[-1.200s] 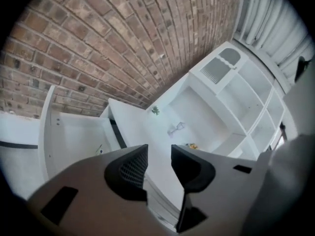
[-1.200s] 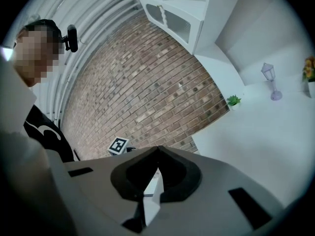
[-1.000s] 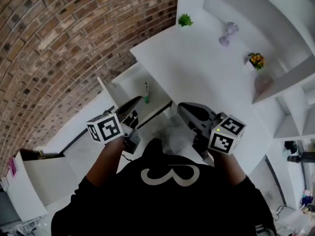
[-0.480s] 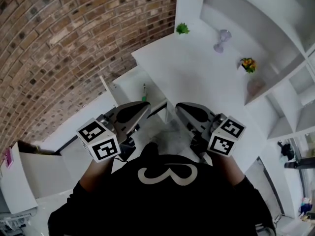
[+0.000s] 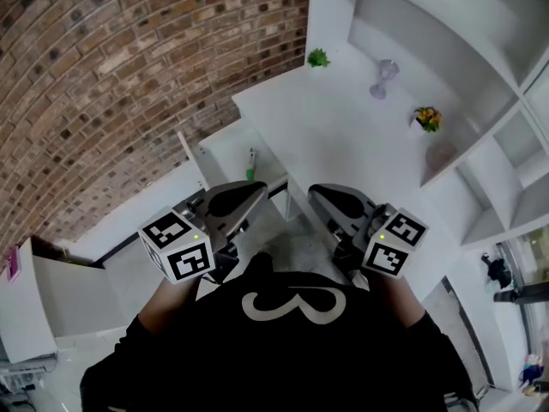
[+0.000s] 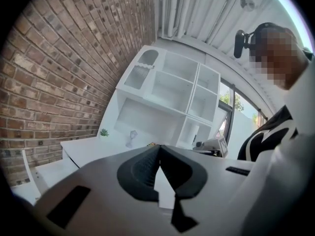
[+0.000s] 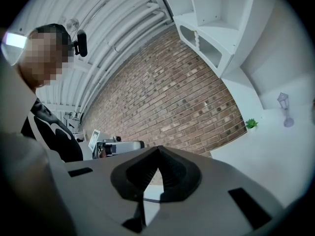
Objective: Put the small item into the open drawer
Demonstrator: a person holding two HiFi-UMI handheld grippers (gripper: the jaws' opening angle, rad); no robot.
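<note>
The open white drawer (image 5: 219, 148) juts out under the left end of the white desk (image 5: 343, 127). A small green and white item (image 5: 250, 165) lies inside it near its right wall. My left gripper (image 5: 257, 190) is held just this side of the drawer, above it, shut with nothing between its pads. In the left gripper view the left gripper (image 6: 158, 147) shows its dark pads pressed together at the tips. My right gripper (image 5: 314, 191) is level with it to the right, also shut and empty; the right gripper (image 7: 158, 149) has its pads closed too.
On the desk stand a small green plant (image 5: 318, 57), a clear glass ornament (image 5: 383, 77) and a little pot of flowers (image 5: 425, 118). A white shelf unit (image 5: 480, 75) rises behind them. A brick wall (image 5: 129, 75) runs along the left. A white box (image 5: 51, 290) sits low left.
The left gripper has pulled back and up from the drawer and closed its jaws. The green item stays in the drawer. The right gripper has barely moved.
</note>
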